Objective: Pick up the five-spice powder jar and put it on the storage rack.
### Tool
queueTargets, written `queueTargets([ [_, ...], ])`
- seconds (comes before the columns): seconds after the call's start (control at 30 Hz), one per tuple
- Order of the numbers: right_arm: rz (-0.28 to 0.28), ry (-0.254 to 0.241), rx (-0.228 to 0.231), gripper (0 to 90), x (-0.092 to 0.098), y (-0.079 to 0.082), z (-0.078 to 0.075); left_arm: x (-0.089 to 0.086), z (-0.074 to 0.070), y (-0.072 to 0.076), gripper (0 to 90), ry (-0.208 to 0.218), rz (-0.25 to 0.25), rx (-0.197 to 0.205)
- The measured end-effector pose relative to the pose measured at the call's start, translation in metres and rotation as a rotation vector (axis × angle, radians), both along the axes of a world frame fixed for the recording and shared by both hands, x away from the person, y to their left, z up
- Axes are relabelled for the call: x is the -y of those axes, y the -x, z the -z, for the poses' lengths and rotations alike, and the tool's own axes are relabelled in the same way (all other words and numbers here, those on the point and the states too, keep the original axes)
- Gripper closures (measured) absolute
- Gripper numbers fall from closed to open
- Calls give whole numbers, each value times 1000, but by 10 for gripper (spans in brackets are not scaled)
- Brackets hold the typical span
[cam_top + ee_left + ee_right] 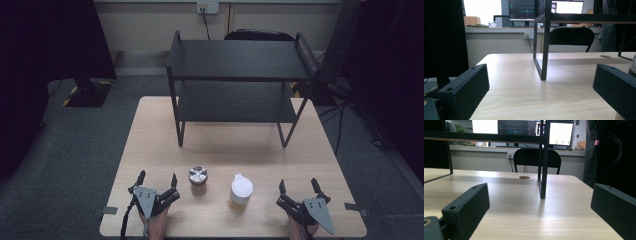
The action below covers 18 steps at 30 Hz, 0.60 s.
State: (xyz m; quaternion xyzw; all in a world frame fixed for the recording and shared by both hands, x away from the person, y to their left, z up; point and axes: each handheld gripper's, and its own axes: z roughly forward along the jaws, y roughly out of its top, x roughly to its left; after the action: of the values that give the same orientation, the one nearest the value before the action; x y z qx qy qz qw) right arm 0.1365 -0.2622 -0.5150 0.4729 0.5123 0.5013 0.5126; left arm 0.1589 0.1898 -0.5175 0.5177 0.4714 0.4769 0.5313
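Table (pixel 225 155) of pale wood carries everything here, with a black two-tier shelf rack (pixel 239 75) standing on its far half. Near the front edge sit two small things side by side but apart: a jar with a shiny metal lid (pixel 198 180) toward the left and a white lidded cup (pixel 241 189) toward the right.

The left gripper (pixel 157 181) rests at the front left corner, its jaws spread wide with nothing between them; the jar stands just beside its right-hand jaw, not touching. The right gripper (pixel 298 186) rests at the front right corner, jaws likewise wide apart and holding nothing, with the white cup near its left-hand jaw.

In the left gripper view, bare tabletop lies between the jaws and a rack leg (pixel 544 62) rises straight ahead; a sliver of the white cup shows at the right edge. In the right gripper view, another rack leg (pixel 543 180) stands ahead on open wood.

Beyond the table are a black chair (pixel 571 36), a wall socket (pixel 207 7) and lit monitors (pixel 561 133).
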Motion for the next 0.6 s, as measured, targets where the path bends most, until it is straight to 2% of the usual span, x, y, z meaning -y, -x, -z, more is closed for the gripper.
queueTargets([
  [0.1, 7, -44, -4, 7, 3, 0, 0, 0, 0, 0, 0, 0, 0, 0],
  [0.6, 19, -36, -4, 8, 0, -1, 0, 0, 0, 0, 0, 0, 0, 0],
])
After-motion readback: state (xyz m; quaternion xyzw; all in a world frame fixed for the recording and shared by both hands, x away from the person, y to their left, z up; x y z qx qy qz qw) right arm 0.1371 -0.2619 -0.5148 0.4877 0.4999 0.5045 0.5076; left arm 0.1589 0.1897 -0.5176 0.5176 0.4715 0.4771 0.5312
